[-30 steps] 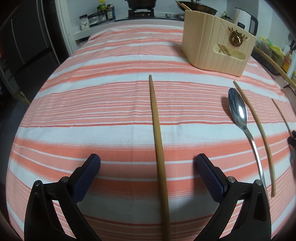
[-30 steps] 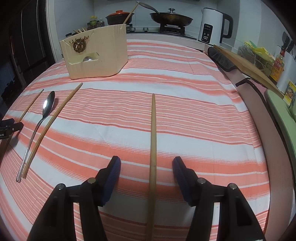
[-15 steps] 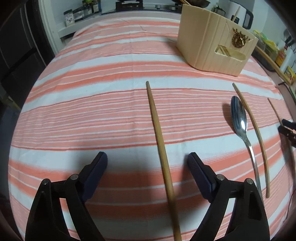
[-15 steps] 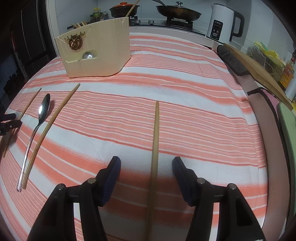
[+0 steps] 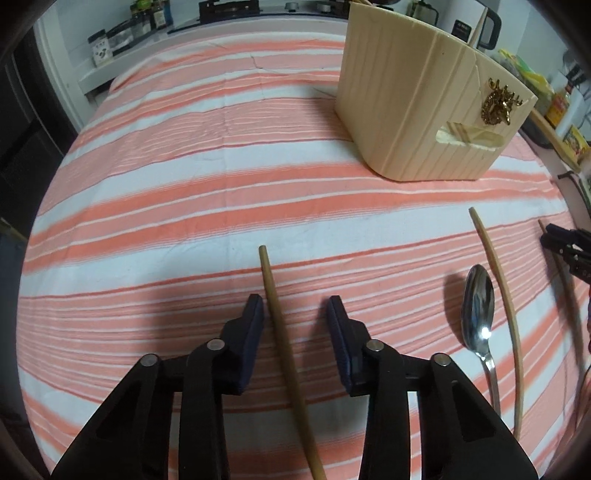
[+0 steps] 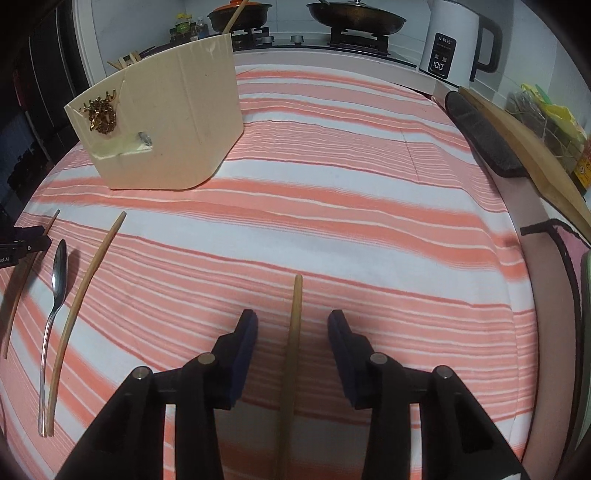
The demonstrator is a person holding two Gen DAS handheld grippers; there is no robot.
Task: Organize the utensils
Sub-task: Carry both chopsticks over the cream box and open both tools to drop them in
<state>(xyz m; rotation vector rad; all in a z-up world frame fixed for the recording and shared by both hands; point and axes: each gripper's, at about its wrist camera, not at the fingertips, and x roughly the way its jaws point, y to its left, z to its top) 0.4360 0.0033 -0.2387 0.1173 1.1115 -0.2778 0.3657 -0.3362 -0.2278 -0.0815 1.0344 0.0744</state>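
My left gripper (image 5: 295, 308) is open with its jaws on either side of a wooden chopstick (image 5: 275, 299) that lies on the striped cloth. My right gripper (image 6: 291, 321) is open and straddles another wooden chopstick (image 6: 295, 314). A metal spoon (image 5: 478, 317) and a curved chopstick (image 5: 496, 273) lie to the right in the left wrist view; a further chopstick (image 5: 565, 280) lies under the other gripper there. The same spoon (image 6: 57, 280) and two chopsticks (image 6: 86, 280) lie at the left in the right wrist view. The beige utensil holder (image 5: 417, 110) stands at the back, also seen in the right wrist view (image 6: 173, 122).
A striped orange and white cloth (image 6: 351, 206) covers the table. A stove with pans (image 6: 354, 16), a white kettle (image 6: 458, 48), a wooden board (image 6: 532, 155) and spice jars (image 5: 129, 29) stand around the table's far and right edges.
Both grippers have moved forward along their chopsticks toward the holder, and both pairs of jaws have narrowed around the chopsticks. The spoon and other chopsticks have not moved.
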